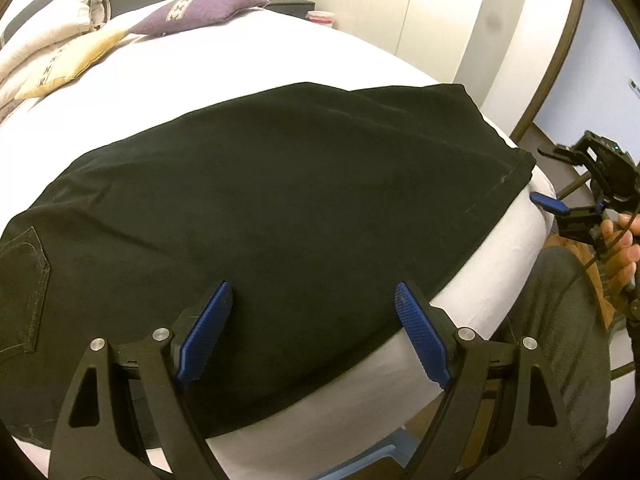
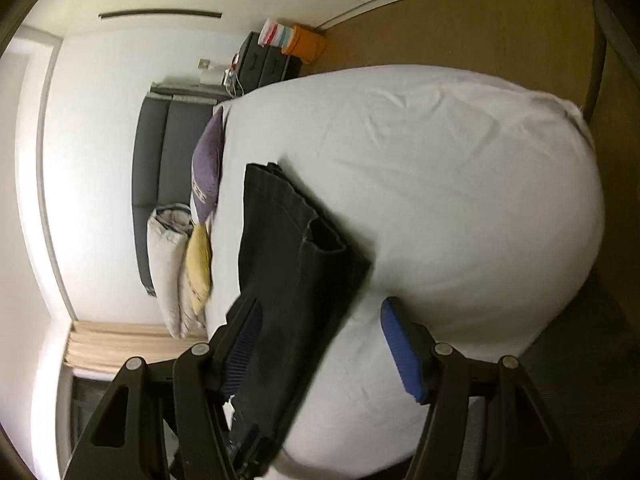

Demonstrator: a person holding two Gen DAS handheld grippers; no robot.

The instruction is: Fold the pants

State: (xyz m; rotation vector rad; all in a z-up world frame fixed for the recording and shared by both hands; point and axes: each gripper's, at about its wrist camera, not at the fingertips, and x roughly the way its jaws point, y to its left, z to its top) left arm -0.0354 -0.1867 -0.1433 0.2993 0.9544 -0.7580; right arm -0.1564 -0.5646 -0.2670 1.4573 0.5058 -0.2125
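Black pants (image 1: 256, 184) lie flat across the near edge of a white bed (image 1: 248, 56), back pocket (image 1: 24, 280) at the left and hem (image 1: 516, 168) at the right. My left gripper (image 1: 313, 286) hovers over their near edge, open, with nothing pinched between its blue pads (image 1: 208, 332). Held by a hand (image 1: 620, 248), my right gripper (image 1: 546, 178) sits just off the bed's corner beside the hem. In the rolled right wrist view the pants (image 2: 288, 260) run between the open fingers of that gripper (image 2: 322, 304); its pads (image 2: 402, 352) do not press on the cloth.
A purple cushion (image 1: 200, 12), a yellow cushion (image 1: 68, 60) and cream bedding (image 1: 48, 20) lie at the head of the bed. White wardrobes (image 1: 400, 0) stand behind. A dark nightstand (image 2: 266, 62) is beside the bed. A person's grey-trousered leg (image 1: 568, 320) is at the bed's right corner.
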